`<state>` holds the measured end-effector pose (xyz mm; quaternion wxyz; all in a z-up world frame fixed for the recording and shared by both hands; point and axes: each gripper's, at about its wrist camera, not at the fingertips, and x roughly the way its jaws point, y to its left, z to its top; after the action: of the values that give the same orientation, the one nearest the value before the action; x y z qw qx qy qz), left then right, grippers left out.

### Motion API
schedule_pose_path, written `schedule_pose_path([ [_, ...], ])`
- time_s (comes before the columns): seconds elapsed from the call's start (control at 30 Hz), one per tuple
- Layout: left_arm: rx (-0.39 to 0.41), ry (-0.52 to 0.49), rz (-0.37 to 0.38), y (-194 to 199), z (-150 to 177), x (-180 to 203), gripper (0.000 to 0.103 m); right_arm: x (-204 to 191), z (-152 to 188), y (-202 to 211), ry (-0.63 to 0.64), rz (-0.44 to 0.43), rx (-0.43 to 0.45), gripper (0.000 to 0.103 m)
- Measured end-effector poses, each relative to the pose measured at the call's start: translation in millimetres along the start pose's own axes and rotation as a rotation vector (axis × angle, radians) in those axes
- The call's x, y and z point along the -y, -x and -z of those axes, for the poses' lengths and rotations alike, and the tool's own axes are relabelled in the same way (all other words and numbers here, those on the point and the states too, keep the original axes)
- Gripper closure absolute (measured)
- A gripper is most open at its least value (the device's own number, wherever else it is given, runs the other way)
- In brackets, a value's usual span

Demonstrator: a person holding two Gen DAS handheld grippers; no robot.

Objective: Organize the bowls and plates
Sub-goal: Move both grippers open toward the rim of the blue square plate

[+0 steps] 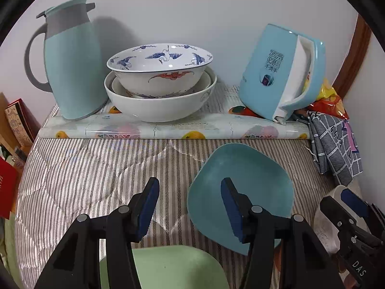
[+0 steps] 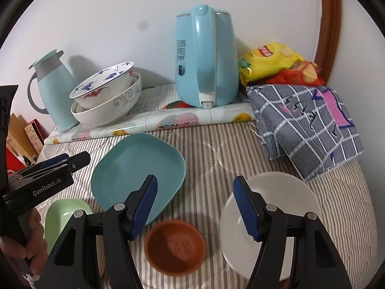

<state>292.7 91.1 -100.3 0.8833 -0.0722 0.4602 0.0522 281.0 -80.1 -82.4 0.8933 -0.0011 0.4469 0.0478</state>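
A teal square plate [image 1: 252,180] [image 2: 134,166] lies on the striped cloth. A green plate [image 1: 173,267] [image 2: 62,214] lies nearer. A small brown dish [image 2: 175,246] and a white round plate [image 2: 284,207] sit to the right. At the back, a crane-patterned bowl [image 1: 158,69] [image 2: 103,84] is stacked in a larger white bowl [image 1: 158,106] [image 2: 108,110]. My left gripper [image 1: 190,193] [image 2: 65,160] hovers open above the cloth, its right finger over the teal plate. My right gripper [image 2: 195,190] [image 1: 353,200] is open above the brown dish, nothing between its fingers.
A pale blue thermos jug [image 1: 72,67] [image 2: 53,91] stands back left and a blue electric kettle [image 1: 276,72] [image 2: 204,57] back right, both on a fruit-print mat [image 1: 168,130]. Snack bags [image 2: 276,65] and a checked grey cloth [image 2: 305,125] lie right. Boxes [image 1: 16,122] stand left.
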Motion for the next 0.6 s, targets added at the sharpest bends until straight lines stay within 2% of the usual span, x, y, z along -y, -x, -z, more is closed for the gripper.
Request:
schedule_pose_path([
  [0.27, -0.040, 0.006, 0.037, -17, 1, -5, 0.052, -14, -9, -22, 0.052, -0.003, -0.030, 0.039],
  [0.43, -0.072, -0.001, 0.063, -28, 1, -8, 0.053, -23, -11, -36, 0.085, 0.000, -0.058, 0.047],
  [0.6, -0.113, -0.003, 0.065, -39, 1, -8, 0.059, -34, -15, -51, 0.127, 0.026, -0.089, 0.052],
])
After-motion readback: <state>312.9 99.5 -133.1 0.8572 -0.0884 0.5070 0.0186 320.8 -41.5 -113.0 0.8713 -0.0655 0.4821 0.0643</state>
